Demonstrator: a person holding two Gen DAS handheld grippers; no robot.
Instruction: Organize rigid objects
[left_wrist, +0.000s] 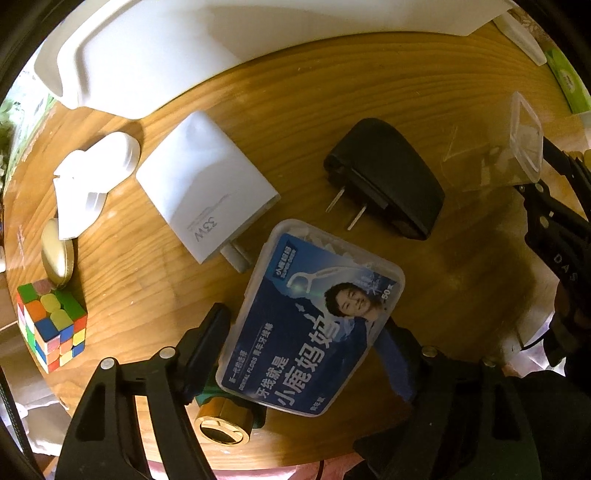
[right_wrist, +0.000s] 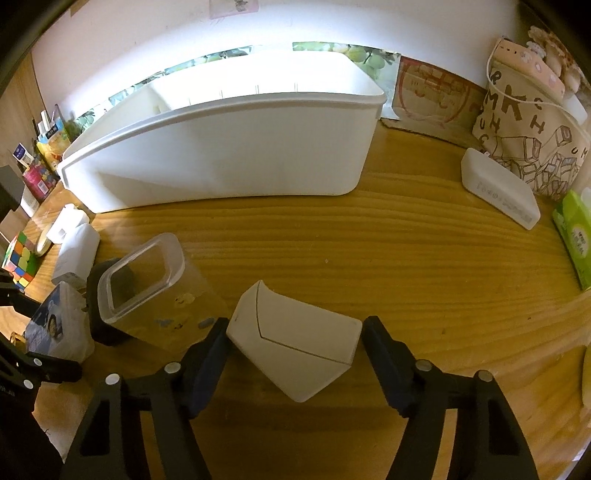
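Your left gripper (left_wrist: 306, 332) is clamped on the floss box (left_wrist: 314, 317), a clear case with a blue label; its fingers press both long sides and the box sits tilted, above the table (left_wrist: 369, 92). A gold-capped green bottle (left_wrist: 221, 424) shows just beneath it, near the camera.

Your right gripper (right_wrist: 295, 354) stands partly open around a white box (right_wrist: 295, 343). The left finger (right_wrist: 207, 354) touches the box's corner; the right finger stands just beside its other edge, contact unclear. The box lies skewed on the wood.

Surface: wooden table, grain running left to right. From the left wrist view, beyond the floss box lie a white charger (left_wrist: 207, 184) marked 33W and a black charger (left_wrist: 388, 177), prongs facing near. Far left: a white clip-like piece (left_wrist: 92, 177), a gold tin (left_wrist: 57, 254) and a cube (left_wrist: 50, 325). A clear cup (right_wrist: 147, 280) lies on its side just left of the white box, near the right gripper.

A white bin (right_wrist: 229, 147) stands at the far side, open top, a divider visible inside. Far right: a white case (right_wrist: 498, 188), a printed bag (right_wrist: 528, 140) and a green tissue pack (right_wrist: 576, 240). White wall behind; cluttered items at the far left.
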